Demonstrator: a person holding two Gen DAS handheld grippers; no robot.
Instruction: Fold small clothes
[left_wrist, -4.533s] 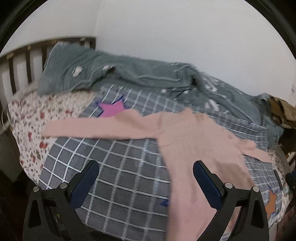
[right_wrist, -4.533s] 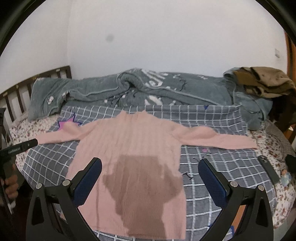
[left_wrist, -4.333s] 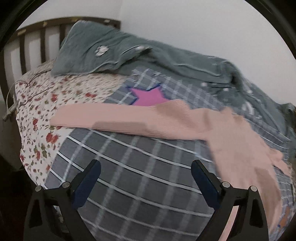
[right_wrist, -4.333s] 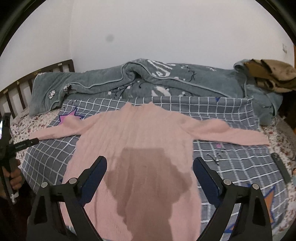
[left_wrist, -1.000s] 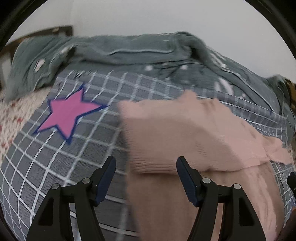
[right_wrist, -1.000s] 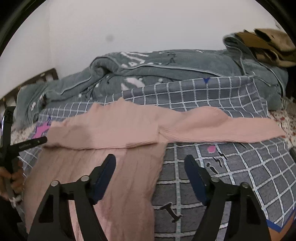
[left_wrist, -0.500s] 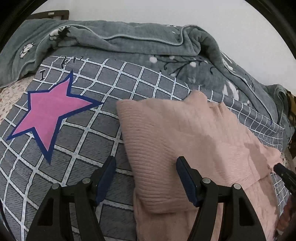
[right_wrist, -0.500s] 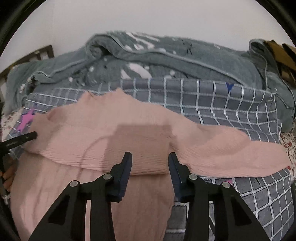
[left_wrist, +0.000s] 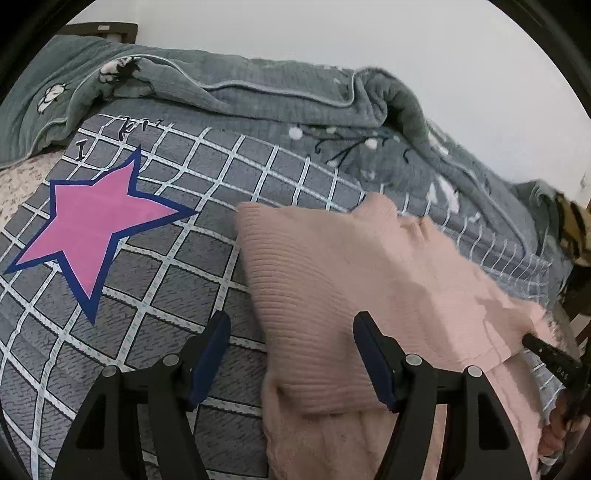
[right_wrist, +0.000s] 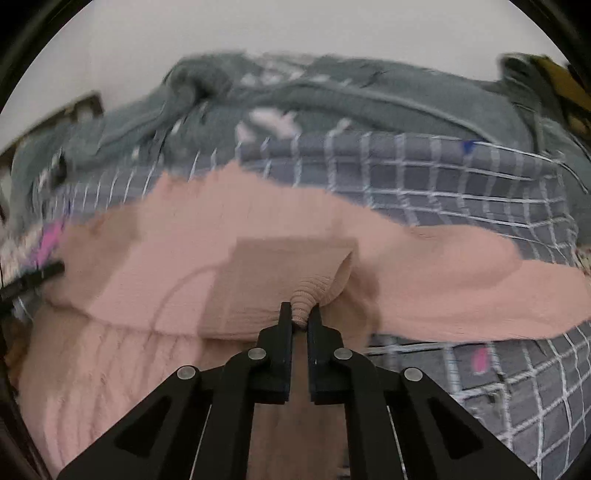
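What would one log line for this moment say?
task: fold pink sweater | left gripper: open, over sweater | right gripper: pinching folded sleeve cuff | surface: checked blanket

Soft, even indoor light with no glare. The left wrist view is sharp, bowing outward around the pink star printed on the grey checked blanket (left_wrist: 92, 225). The right wrist view is motion-smeared; a boxy shadow darkens the pink ribbed knit sweater (right_wrist: 288, 258).

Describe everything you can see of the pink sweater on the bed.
The sweater is pale pink ribbed knit with a raised collar. It lies flat on the grey checked blanket. One sleeve is folded across the chest; the other sleeve lies spread sideways. The right hand-held gripper is shut on the folded sleeve's edge; the left hand-held gripper is open over it.
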